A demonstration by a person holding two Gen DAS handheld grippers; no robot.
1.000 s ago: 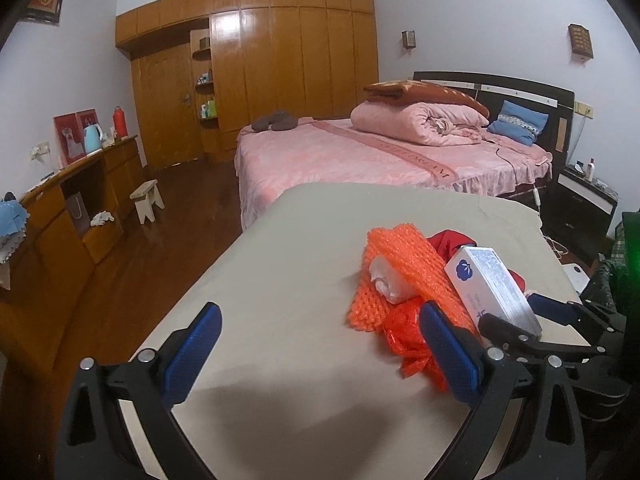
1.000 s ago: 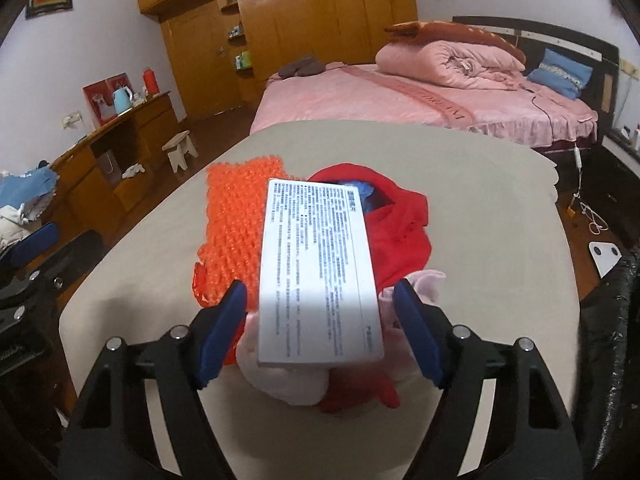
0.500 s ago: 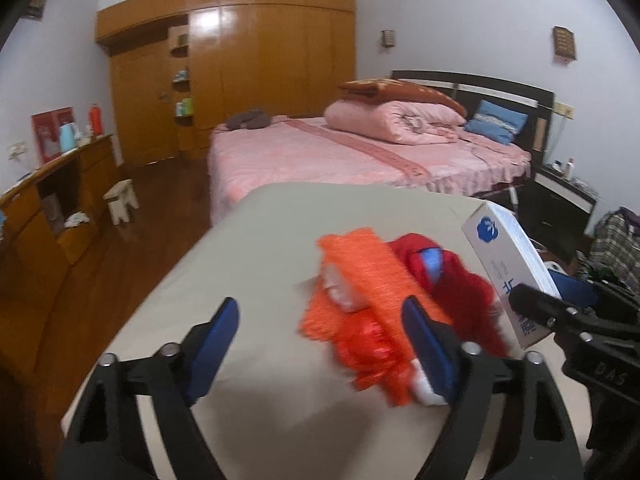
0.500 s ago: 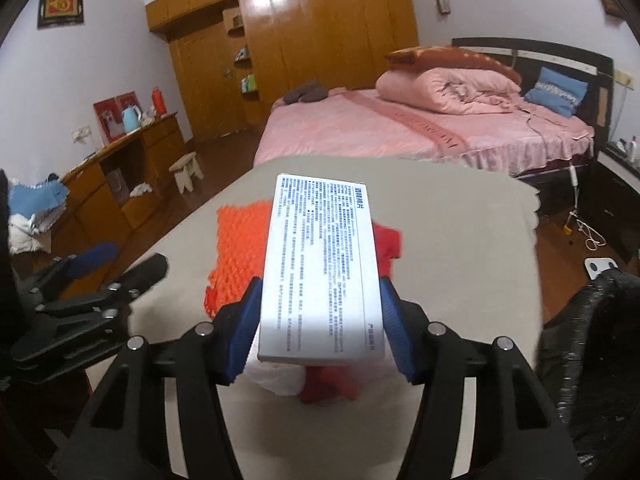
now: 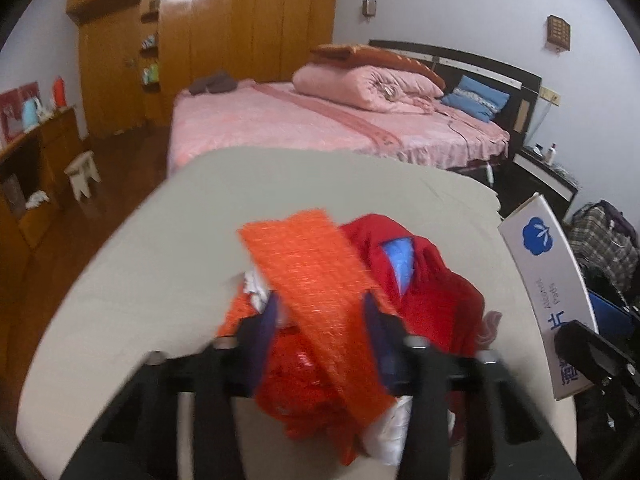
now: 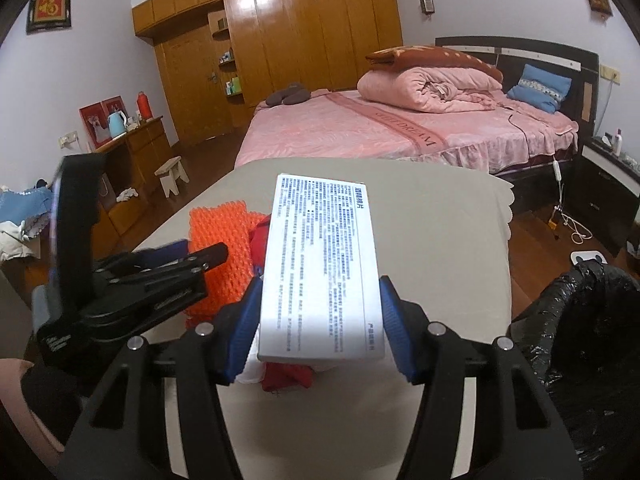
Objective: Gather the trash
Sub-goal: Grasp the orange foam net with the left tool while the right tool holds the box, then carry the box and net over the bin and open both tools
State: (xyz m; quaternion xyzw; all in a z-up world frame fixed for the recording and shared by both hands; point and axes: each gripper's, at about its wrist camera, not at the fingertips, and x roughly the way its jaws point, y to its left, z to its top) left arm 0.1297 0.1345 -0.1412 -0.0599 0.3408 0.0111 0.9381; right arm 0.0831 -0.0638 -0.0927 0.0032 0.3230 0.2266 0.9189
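- Bedroom; beige counter (image 6: 440,208) under my jaws, black-lined bin (image 6: 592,320) right of them, contents unseen.
- Left gripper (image 5: 320,320) narrowed around orange netting (image 5: 316,280); whether it grips, I cannot tell.
- Right gripper (image 6: 320,320) clamps white box (image 6: 320,264), seemingly bin-bound.

The white box (image 5: 548,280) your right tongs (image 6: 320,320) hold reads "Alcohol Pads" in small letters along its end face in the left wrist view, below a blue flower-like logo, with larger blue Chinese characters further down. In the right wrist view, its broad face (image 6: 322,264) carries dense Chinese print, too small for you to read. The band across the pink bed cover (image 6: 400,128) reads "SWEET DREAM". The framed red picture (image 6: 49,7) high on the wall shows a single gold Chinese character.
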